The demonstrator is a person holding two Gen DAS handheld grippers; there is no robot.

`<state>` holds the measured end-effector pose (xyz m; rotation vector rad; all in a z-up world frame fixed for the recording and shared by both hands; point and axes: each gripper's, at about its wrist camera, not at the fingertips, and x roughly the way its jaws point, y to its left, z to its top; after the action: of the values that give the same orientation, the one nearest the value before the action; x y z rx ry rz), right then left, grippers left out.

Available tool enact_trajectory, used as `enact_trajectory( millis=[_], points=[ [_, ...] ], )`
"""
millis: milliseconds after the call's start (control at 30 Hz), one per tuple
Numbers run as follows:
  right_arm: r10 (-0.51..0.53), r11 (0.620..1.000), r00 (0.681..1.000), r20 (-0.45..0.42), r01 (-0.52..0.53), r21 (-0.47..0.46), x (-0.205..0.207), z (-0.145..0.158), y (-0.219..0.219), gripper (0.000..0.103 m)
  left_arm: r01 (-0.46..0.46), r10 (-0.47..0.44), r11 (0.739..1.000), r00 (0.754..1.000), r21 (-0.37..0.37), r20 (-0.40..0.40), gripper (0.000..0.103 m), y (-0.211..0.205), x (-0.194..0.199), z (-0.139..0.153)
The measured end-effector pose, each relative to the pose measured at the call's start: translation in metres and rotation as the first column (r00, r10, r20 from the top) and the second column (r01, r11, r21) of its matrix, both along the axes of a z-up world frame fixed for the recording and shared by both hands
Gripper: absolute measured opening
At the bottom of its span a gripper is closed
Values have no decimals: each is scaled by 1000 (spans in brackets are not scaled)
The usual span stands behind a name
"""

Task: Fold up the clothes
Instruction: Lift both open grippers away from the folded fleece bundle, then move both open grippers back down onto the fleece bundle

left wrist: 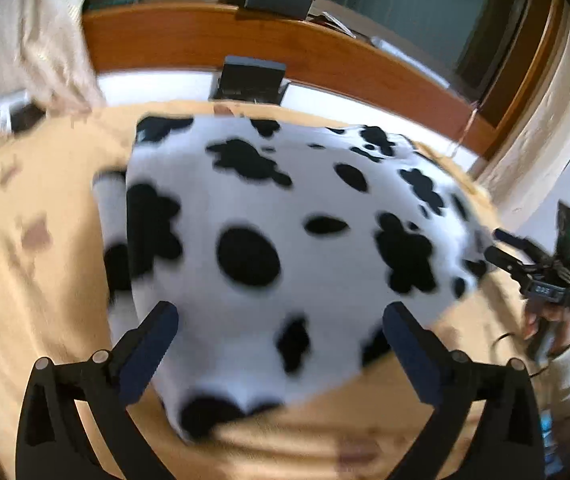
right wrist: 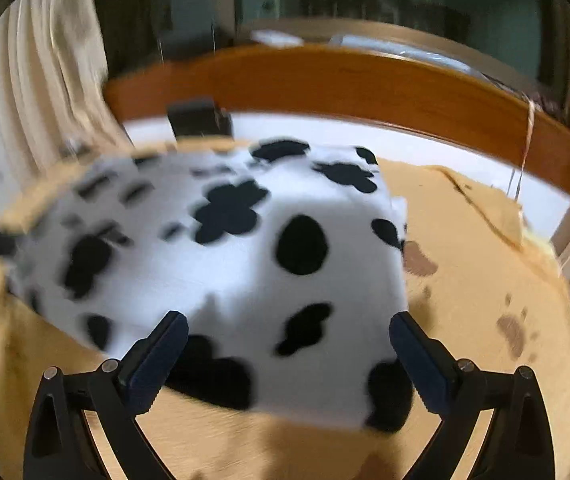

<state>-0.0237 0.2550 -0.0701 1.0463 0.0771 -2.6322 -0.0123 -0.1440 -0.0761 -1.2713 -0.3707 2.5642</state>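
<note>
The left gripper (left wrist: 281, 324) has its two dark-blue-padded black fingers (left wrist: 147, 350) spread wide, nothing pinched between them; the pads hang above the near edge of one white fleece garment with black cow-like blotches (left wrist: 285, 216). The right gripper (right wrist: 289, 336) is likewise splayed fully apart and empty, its two padded fingers (right wrist: 421, 360) poised over the near corner of that same garment. In the left wrist view the right gripper also shows at the far right edge, held in a person's hand (left wrist: 545, 320).

The single garment lies folded into a rough rectangle on one tan bedspread with brown paw-like prints (right wrist: 485, 280). Beyond it runs one orange-brown wooden headboard (left wrist: 285, 52), with one small dark box-like object (left wrist: 251, 80) at its foot. Cream curtains (right wrist: 45, 100) hang at the sides.
</note>
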Motion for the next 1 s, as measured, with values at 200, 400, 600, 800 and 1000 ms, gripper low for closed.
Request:
enact_trajectory(
  millis=[200,400,600,800,1000],
  points=[
    [-115,980,993,-39,106,-171,28,-6,28,102,-21,22,996,1000,86,-2,103,-11,48,-18],
    [-236,920,972,20,230,-317,32,-13,68,102,-78,97,974,992,214,-79,103,-23,90,-36],
    [-273,887,960,63,277,-369,38,-20,81,102,-140,174,945,981,296,-89,103,-31,112,-39],
    [-277,857,960,28,260,-445,62,-17,96,102,-117,149,947,985,298,-87,103,-44,141,-40],
    [-255,840,966,48,245,-484,80,-18,111,102,-100,129,954,988,282,-86,103,-57,156,-39]
  ],
)
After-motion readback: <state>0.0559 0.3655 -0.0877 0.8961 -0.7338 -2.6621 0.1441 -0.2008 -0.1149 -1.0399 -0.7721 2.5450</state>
